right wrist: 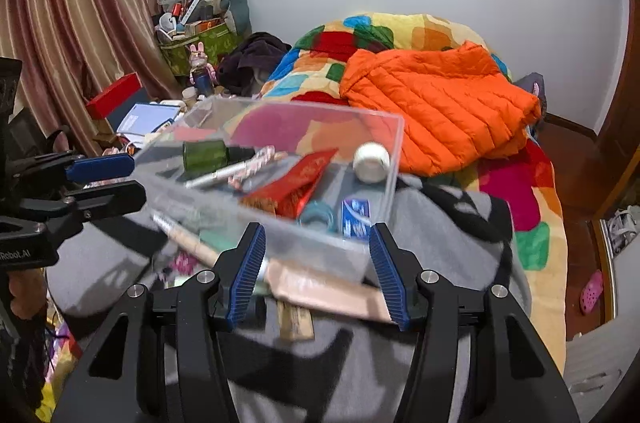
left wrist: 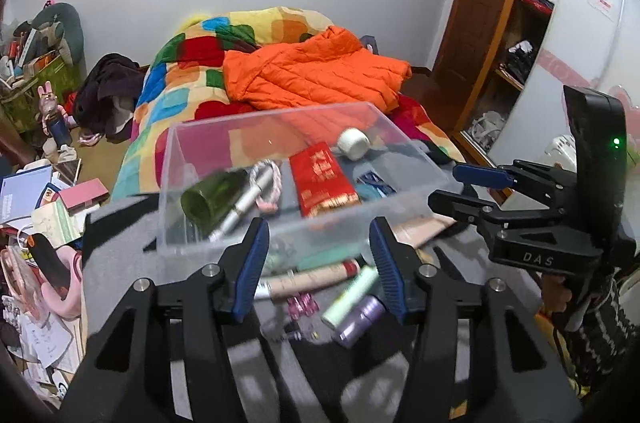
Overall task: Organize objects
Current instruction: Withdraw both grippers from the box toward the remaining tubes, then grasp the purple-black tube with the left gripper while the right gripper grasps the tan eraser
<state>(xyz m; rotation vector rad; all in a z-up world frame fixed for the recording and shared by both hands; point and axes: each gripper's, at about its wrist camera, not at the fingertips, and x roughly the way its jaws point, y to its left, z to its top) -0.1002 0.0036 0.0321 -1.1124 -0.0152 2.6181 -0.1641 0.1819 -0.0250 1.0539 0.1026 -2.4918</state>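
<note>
A clear plastic box (left wrist: 200,159) stands on a grey cloth on the bed and also shows in the right wrist view (right wrist: 384,127). It holds a green bottle (left wrist: 212,197), a silver pen (left wrist: 244,207), a red packet (left wrist: 324,183), a white tape roll (left wrist: 354,143) and a blue packet (right wrist: 355,217). Loose in front lie a pale green tube (left wrist: 352,297), a purple cap (left wrist: 360,319) and a long beige tube (left wrist: 312,277). My left gripper (left wrist: 318,271) is open and empty above the loose items. My right gripper (right wrist: 318,273) is open and empty at the box's near wall.
An orange jacket (left wrist: 316,71) lies on the patchwork quilt (left wrist: 192,71) behind the box. Books and papers (left wrist: 44,203) pile up at the left. A wooden shelf (left wrist: 516,23) stands at the right. A flat beige box (right wrist: 328,291) lies under the right gripper.
</note>
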